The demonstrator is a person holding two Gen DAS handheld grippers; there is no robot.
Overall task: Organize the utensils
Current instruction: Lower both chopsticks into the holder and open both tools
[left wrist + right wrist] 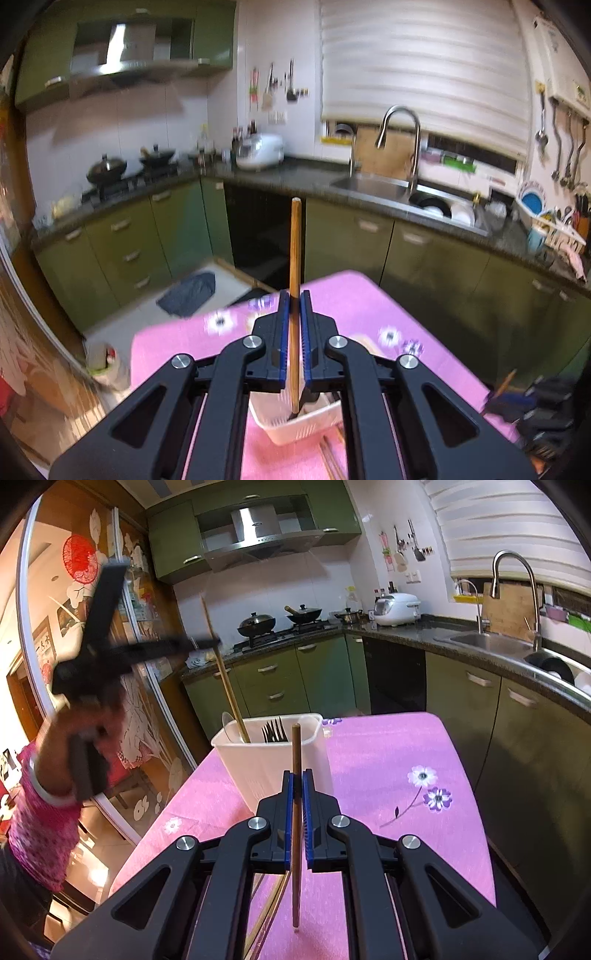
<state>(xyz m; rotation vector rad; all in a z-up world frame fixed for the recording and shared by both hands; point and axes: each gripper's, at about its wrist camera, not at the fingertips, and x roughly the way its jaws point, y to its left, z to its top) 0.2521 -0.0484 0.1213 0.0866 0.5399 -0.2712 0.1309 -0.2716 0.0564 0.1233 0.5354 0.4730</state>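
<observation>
Both grippers clamp chopsticks over pink table (388,746).
Left gripper (294,295) grips chopstick (295,258) above white holder (295,424); right gripper (296,775) grips brown chopstick (296,746), holder at 12 o'clock; no readable writing.

Pink tablecloth (388,746) with small white and purple flowers on thin dark stems. White plastic holder (273,760), slotted low on the side in the left wrist view, with dark forks (275,731) and a pale spoon (227,722) inside. Brown wooden chopstick (295,295) between blue pads on the black left gripper (294,306); darker brown chopstick (296,812) between blue pads on the black right gripper (296,786). Olive green cabinets (280,679) with silver handles, dark speckled counter (406,633), white wall tiles. Pink patterned sleeve (40,823). Brown door panel (85,572) with white flowers and a red round cutout.
</observation>
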